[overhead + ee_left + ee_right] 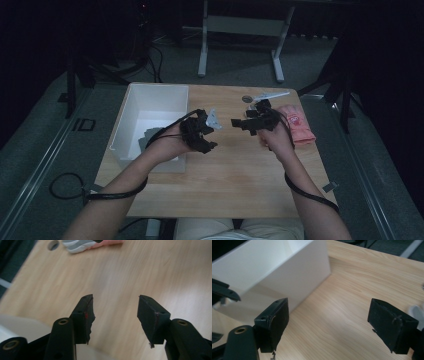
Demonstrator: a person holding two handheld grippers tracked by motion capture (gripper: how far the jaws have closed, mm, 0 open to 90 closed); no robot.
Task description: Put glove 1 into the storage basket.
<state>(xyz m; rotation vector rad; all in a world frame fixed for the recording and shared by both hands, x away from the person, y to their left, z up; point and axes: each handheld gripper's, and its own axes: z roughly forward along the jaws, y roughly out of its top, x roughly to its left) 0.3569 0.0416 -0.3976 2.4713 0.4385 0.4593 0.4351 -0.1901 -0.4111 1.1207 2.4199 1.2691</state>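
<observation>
My left gripper (212,134) hovers over the wooden table (235,175) just right of the white box (131,115); it is open, jaws wide apart with nothing between them (115,315). My right gripper (236,123) faces it from the right, also open and empty (328,322), looking toward the white box (274,272). A pink glove (298,125) lies on the table behind the right hand, and its pink and grey edge (82,245) shows at the top of the left gripper view.
A dark flat item (149,136) lies inside the white box. A round hole (247,99) and a pale flat object (270,95) sit near the table's far edge. A white desk frame (240,30) stands on the floor beyond.
</observation>
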